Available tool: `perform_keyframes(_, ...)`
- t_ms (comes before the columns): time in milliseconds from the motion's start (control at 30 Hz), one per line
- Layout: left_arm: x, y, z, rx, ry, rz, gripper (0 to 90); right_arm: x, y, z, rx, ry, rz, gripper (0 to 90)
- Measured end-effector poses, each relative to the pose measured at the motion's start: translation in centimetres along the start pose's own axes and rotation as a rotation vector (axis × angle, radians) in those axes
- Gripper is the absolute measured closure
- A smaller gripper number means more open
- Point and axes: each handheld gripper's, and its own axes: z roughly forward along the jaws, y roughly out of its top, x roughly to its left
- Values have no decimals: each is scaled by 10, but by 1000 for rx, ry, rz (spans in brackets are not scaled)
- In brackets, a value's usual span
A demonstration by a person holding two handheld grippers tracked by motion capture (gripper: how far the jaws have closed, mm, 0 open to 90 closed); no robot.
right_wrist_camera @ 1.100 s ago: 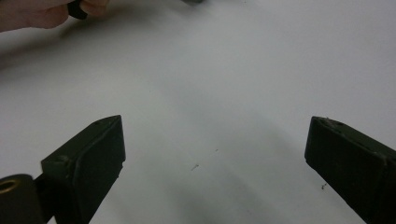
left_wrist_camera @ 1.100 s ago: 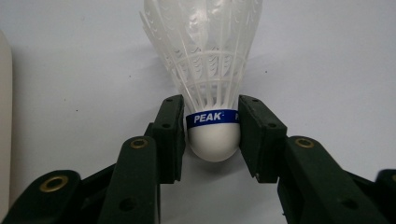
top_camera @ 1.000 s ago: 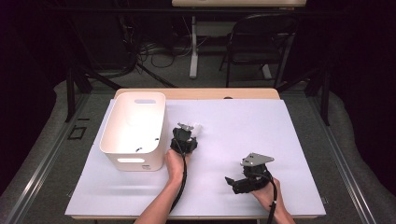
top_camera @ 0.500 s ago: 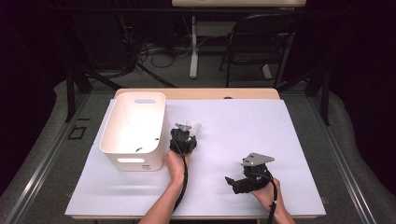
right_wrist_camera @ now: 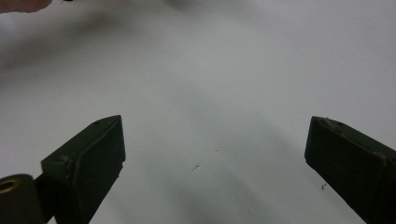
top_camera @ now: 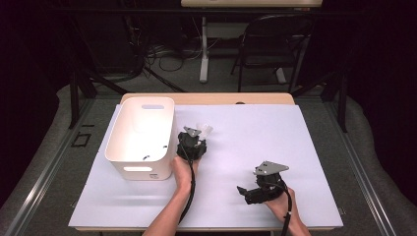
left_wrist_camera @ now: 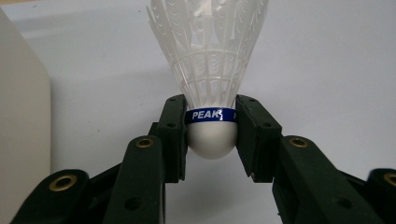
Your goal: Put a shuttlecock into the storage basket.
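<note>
A white plastic shuttlecock [left_wrist_camera: 210,70] with a blue "PEAK" band has its round cork base clamped between the pads of my left gripper [left_wrist_camera: 211,135]. Its skirt points away from the camera. In the high view the left gripper [top_camera: 193,138] is beside the right wall of the white bin [top_camera: 124,156], with the shuttlecock [top_camera: 204,130] sticking out past its tips. My right gripper [top_camera: 245,191] rests low over the white mat near the front edge. Its jaws stand wide apart with nothing between them, as the right gripper view [right_wrist_camera: 215,154] shows.
The white bin has a handle slot and some small dark items inside at the bottom [top_camera: 146,158]. The white mat [top_camera: 255,128] covers a wooden table. A chair [top_camera: 273,44] and cables sit on the floor behind the table.
The left hand has shifted only slightly near the bin, with the shuttlecock still in its grip. The right gripper has stayed in place.
</note>
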Motion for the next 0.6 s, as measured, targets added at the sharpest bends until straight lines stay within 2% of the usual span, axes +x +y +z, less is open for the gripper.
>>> perform_keyframes(167,-2,8,-8,-2,-19,28,652,1,0,0,-3,0,1,44)
perform_keyframes(600,-4,24,-25,-32,-27,75,652,1,0,-1,-3,0,2,44)
